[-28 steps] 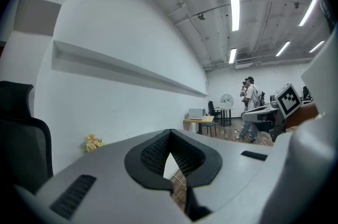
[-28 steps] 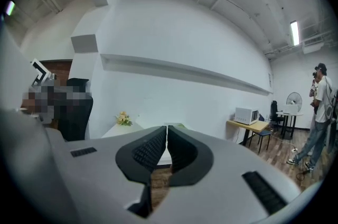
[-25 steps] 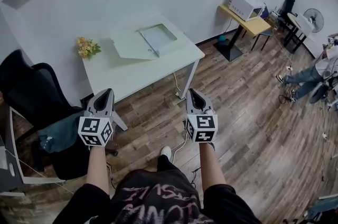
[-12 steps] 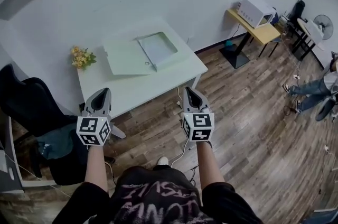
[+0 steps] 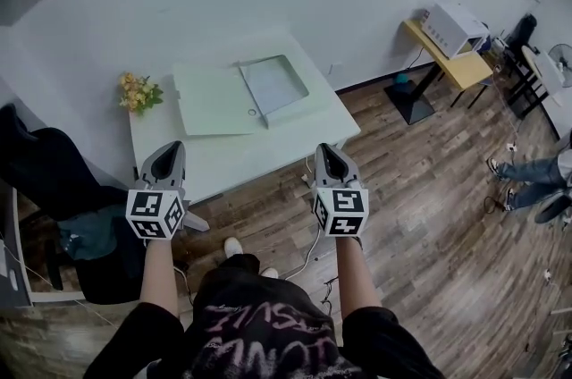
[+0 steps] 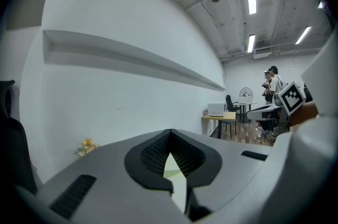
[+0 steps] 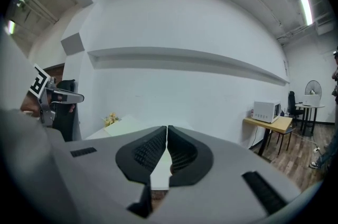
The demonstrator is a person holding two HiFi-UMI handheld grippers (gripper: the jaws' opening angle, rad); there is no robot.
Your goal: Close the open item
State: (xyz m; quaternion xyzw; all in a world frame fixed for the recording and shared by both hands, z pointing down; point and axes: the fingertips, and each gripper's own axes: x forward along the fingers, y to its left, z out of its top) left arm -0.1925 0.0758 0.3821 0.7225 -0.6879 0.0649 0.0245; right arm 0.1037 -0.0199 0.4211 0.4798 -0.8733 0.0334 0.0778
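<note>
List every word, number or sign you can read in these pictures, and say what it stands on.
No text can be read.
Person's black shirt: pink stylised lettering, too distorted to read.
Left gripper and right gripper: black-and-white square marker patterns, no words.

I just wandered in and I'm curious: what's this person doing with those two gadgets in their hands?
A person stands facing a white table, holding a left gripper and a right gripper. Both are shut and empty, held short of the table. On it a pale green folder lies open, with a small bunch of flowers nearby. The folder has not yet been closed.
</note>
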